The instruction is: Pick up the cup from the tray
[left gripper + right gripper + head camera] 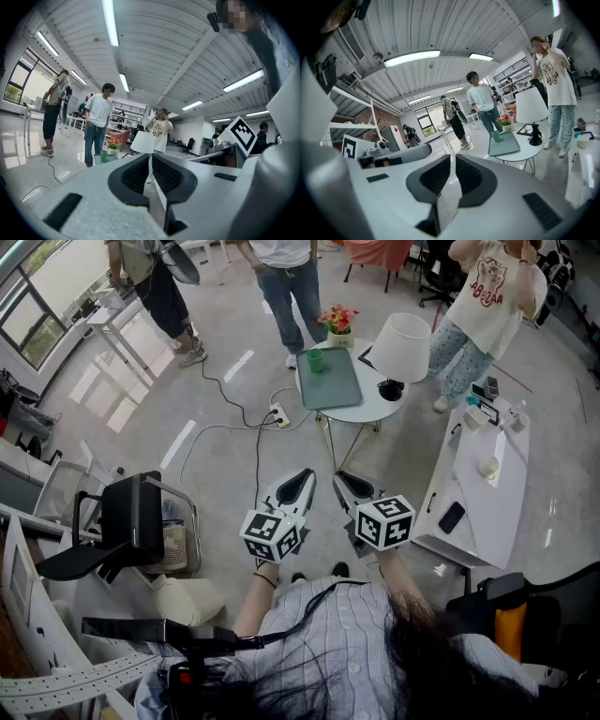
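Observation:
A small green cup (315, 360) stands upright at the far left corner of a green tray (333, 382) on a round white table (370, 404). Both grippers hover close to the person's body, well short of the table. The left gripper (298, 484) is shut with nothing in it, and so is the right gripper (351, 486). In the left gripper view the cup (103, 155) shows small and far off, left of the shut left gripper (150, 161). In the right gripper view the cup (495, 136) and tray (505, 145) lie far ahead, right of the shut right gripper (453, 161).
On the round table also stand a flower pot (338, 324) and a white lamp (401, 348). Three people stand around it. A long white desk (483, 493) is at the right, a black chair (127, 521) at the left. A power strip (277, 414) and cable lie on the floor.

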The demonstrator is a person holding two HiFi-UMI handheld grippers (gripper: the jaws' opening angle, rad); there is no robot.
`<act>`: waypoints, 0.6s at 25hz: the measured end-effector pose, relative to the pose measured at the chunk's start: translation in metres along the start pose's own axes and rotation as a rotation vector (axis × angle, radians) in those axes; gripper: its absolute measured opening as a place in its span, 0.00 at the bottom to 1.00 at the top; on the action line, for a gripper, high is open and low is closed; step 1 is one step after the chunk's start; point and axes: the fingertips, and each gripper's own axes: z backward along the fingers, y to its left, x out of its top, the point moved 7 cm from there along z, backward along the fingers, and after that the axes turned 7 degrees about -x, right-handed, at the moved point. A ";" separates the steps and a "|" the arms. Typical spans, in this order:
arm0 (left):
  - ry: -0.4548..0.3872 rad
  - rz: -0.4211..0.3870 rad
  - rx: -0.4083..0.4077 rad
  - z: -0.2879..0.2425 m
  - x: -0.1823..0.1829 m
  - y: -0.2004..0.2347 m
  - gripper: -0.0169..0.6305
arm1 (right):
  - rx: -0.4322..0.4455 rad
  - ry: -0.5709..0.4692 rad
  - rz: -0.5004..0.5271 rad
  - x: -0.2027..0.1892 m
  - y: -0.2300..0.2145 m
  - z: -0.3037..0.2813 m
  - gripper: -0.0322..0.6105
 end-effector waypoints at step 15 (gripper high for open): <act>0.006 0.025 0.036 -0.024 -0.015 -0.007 0.07 | 0.036 0.026 -0.012 -0.005 -0.030 -0.004 0.14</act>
